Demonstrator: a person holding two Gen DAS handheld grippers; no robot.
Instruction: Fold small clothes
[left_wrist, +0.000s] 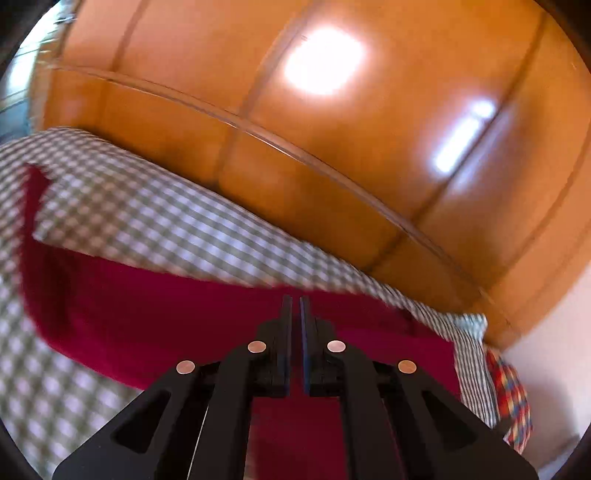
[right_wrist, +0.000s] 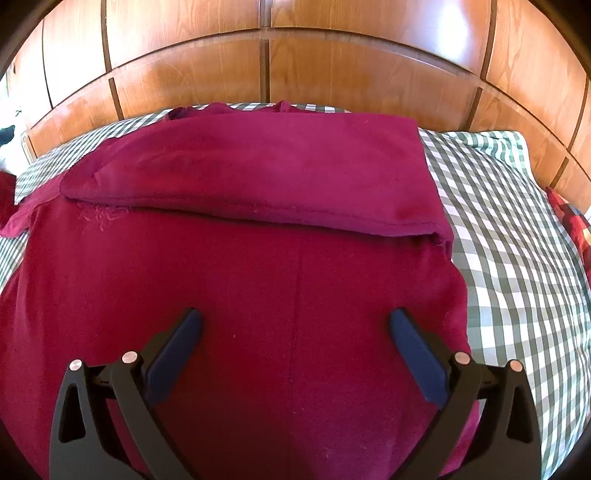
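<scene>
Our right gripper (right_wrist: 295, 325) spreads wide above the red garment (right_wrist: 258, 280) on checked bedding (right_wrist: 517, 258), while our left gripper (left_wrist: 294, 306) is nearly closed, its grip unclear.

Wooden headboard (right_wrist: 295, 74) just behind garment (right_wrist: 258, 277).

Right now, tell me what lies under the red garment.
The red garment lies on a green-and-white checked sheet, which shows around its edges. Whatever is beneath its middle is covered.
</scene>
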